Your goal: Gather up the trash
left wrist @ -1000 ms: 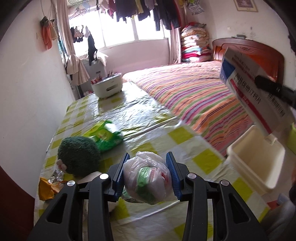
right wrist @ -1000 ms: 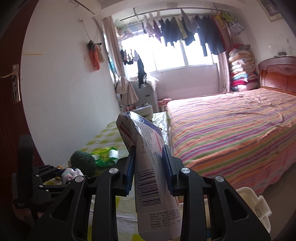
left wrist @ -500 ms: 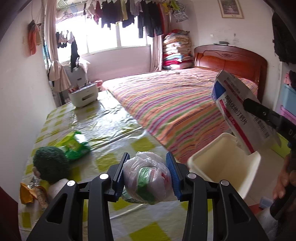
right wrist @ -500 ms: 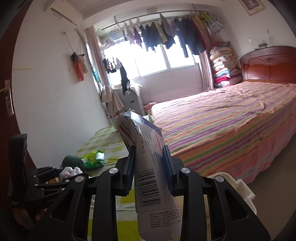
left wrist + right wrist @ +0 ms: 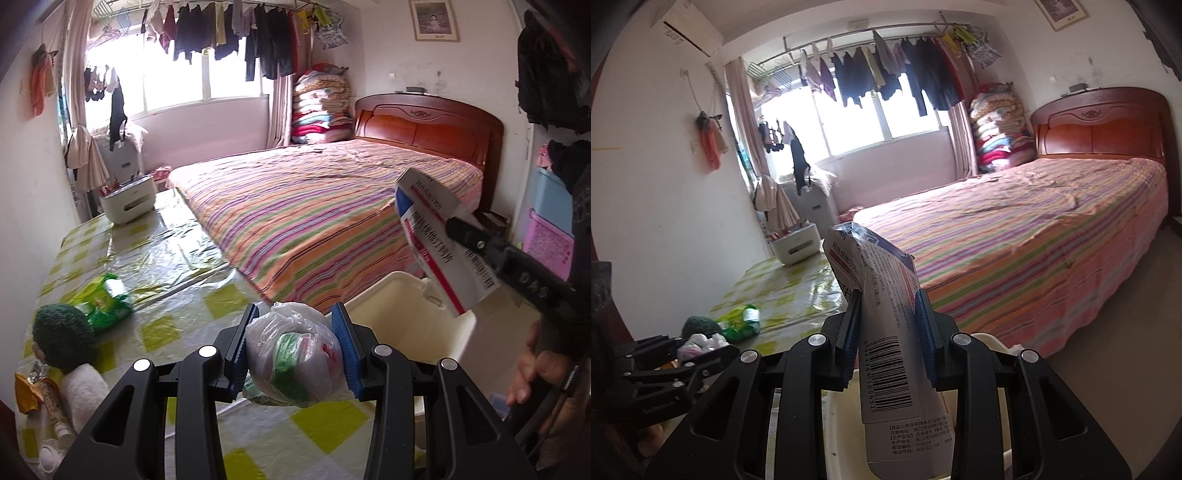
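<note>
A: Gripping what w/ the left gripper (image 5: 293, 349)?
B: A knotted plastic bag (image 5: 295, 360), blue pads pinched narrow on both sides of it. It hangs over the table (image 5: 177, 258) edge, just beside the cream bin (image 5: 402, 325).
A: And the right gripper (image 5: 888, 332)?
B: Fingers clamped on a crushed medicine box (image 5: 886, 332), barcode end down, right above the bin (image 5: 842, 424) opening. Left cam shows the box (image 5: 439, 236) tilted over the bin's far rim.
A: Other stuff on the table?
B: Green packet (image 5: 105, 301), dark green fuzzy ball (image 5: 62, 334), white roll (image 5: 83, 391), orange wrapper (image 5: 27, 391), white caddy (image 5: 127, 201) at the far end. Striped bed (image 5: 325, 214) next to the table
</note>
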Motion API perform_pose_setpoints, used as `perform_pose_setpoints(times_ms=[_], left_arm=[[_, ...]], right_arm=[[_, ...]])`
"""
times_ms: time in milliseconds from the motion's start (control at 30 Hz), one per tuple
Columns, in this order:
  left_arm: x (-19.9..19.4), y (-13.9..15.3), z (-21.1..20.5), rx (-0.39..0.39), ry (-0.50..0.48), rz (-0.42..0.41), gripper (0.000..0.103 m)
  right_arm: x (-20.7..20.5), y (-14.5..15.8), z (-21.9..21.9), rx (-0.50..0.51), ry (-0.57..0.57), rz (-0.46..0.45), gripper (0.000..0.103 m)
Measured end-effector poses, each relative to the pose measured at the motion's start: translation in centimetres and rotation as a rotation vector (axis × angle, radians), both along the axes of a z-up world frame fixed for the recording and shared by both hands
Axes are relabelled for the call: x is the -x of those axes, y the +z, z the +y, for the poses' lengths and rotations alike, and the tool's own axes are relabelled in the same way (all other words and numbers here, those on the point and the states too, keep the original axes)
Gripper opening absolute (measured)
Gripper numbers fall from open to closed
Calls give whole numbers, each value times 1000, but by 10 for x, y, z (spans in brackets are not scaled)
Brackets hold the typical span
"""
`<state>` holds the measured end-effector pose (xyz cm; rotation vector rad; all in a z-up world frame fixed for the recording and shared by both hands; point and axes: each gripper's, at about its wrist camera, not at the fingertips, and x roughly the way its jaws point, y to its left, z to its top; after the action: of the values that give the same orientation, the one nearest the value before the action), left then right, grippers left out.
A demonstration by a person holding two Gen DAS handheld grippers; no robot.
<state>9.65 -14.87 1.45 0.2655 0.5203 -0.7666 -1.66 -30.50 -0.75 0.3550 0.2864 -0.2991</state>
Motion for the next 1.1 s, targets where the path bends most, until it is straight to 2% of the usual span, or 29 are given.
perform_pose_setpoints(times_ms=[333,400,467,567,800,933,1100], left_arm=[[10,1,-18,12,-51,12,40],[12,1,-20,13,-60,11,40],[14,0,-24,12,-73,14,40],[18,-1,-29,12,-95,17,40],[28,-1,-38,47,-185,34,40],[21,-3,-40,25,-161,24,40],[6,9,-15,32,-131,49,40]], right_arm=[[2,-8,-1,-24,-33,35,32],[2,-10,-5,-39,-45,43,51],[4,-11,-7,-58,-62,37,57],[11,-9,-12,-71,-86,12,58],[31,-3,-21,-105,-158,-77,67],[29,-3,-22,-115,-155,-74,67],[25,-4,-21,-120,-136,-71,67]])
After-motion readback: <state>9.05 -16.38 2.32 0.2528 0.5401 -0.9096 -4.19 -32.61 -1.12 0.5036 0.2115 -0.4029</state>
